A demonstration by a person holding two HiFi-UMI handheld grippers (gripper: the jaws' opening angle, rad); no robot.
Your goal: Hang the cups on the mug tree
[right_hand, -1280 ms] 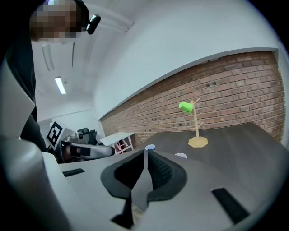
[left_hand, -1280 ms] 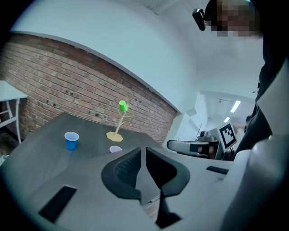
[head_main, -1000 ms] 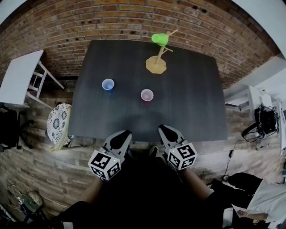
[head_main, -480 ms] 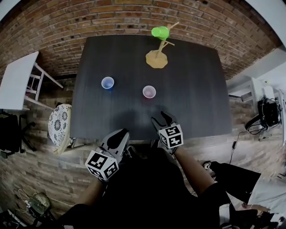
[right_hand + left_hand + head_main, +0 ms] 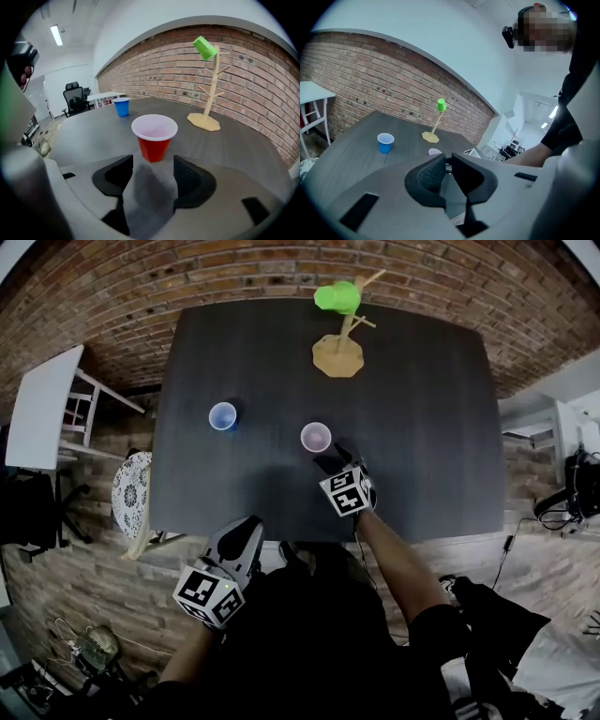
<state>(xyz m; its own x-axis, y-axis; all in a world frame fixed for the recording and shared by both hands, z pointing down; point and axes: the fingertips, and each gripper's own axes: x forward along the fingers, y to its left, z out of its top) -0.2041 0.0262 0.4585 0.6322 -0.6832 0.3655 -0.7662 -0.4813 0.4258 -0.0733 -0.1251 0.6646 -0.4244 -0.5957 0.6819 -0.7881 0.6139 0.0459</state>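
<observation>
on the dark table (image 5: 422, 427) the red cup (image 5: 154, 136) stands upright just ahead of the right gripper (image 5: 152, 171), whose jaws have just been opening and gape empty, while the left gripper (image 5: 447, 165) hangs clenched on nothing off the near edge.

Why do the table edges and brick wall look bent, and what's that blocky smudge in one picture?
Head view: a wide lens bows the table and brick wall, and the corners go dark. Left gripper view: the blocky patch was laid on afterwards to hide a face. Right gripper view: the red cup is sharp, while the right gripper nearest the lens looks soft.
</observation>
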